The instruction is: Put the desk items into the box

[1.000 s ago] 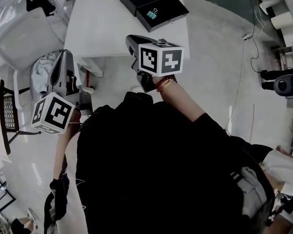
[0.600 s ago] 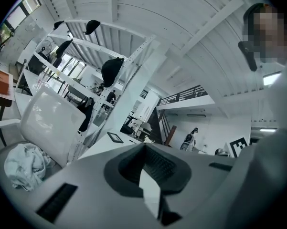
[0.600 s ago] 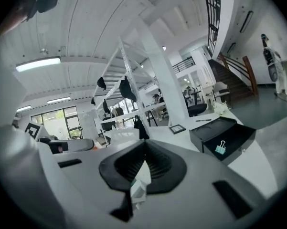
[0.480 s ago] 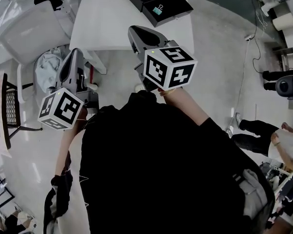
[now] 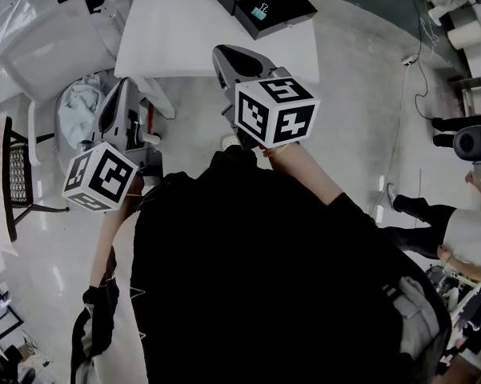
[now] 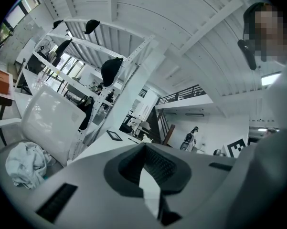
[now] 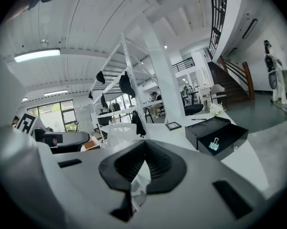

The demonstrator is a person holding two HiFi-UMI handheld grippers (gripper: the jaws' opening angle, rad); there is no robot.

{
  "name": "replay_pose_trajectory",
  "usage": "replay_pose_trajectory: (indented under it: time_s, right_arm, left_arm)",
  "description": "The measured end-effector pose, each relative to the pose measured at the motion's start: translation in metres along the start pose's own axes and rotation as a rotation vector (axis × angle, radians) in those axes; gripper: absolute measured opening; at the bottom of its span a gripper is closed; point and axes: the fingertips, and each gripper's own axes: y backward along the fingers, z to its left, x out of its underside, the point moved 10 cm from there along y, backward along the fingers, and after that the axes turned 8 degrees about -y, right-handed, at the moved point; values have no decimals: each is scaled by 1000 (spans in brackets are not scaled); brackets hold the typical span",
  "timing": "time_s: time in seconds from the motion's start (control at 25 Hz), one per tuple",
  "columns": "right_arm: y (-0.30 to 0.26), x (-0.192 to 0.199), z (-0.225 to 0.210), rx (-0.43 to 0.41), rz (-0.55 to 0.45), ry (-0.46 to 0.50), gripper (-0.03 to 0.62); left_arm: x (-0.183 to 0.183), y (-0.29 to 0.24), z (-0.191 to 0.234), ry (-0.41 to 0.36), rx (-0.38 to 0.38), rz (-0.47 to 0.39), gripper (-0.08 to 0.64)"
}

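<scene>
A black box (image 5: 260,2) stands open at the far end of the white table (image 5: 192,38), its lid part beside it. A teal binder clip (image 5: 260,11) lies inside; the right gripper view shows the same box (image 7: 215,130) and clip (image 7: 214,144). Both grippers hang in front of the person's body, short of the table. My right gripper (image 5: 228,54) points toward the table's near edge, shut and empty (image 7: 144,144). My left gripper (image 5: 122,86) is over the floor left of the table, its jaws together with nothing between them (image 6: 144,147).
A small picture frame (image 7: 173,125) and a pen (image 7: 199,119) lie farther along the table. Left of the table are a white chair (image 5: 52,50) with a bundled cloth (image 5: 76,106) below it and a black mesh chair (image 5: 16,182). Another person (image 5: 456,230) is on the floor at right.
The right gripper's cube has risen and turned, and the table and box sit higher in the head view. Another person has come in at the right edge. Both grippers stay shut.
</scene>
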Motion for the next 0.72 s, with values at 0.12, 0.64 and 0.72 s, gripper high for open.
replay_pose_trajectory:
  time_s: [0.12, 0.64, 0.72]
  right_arm:
    - [0, 1, -1, 6, 6, 0, 5]
    - [-4, 2, -4, 12, 10, 14, 5]
    - [-4, 2, -4, 13, 9, 16, 5]
  left_arm:
    - [-1, 1, 0, -1, 1, -1, 10]
    - [3, -6, 3, 7, 6, 3, 9]
    - [3, -7, 3, 7, 8, 3, 10]
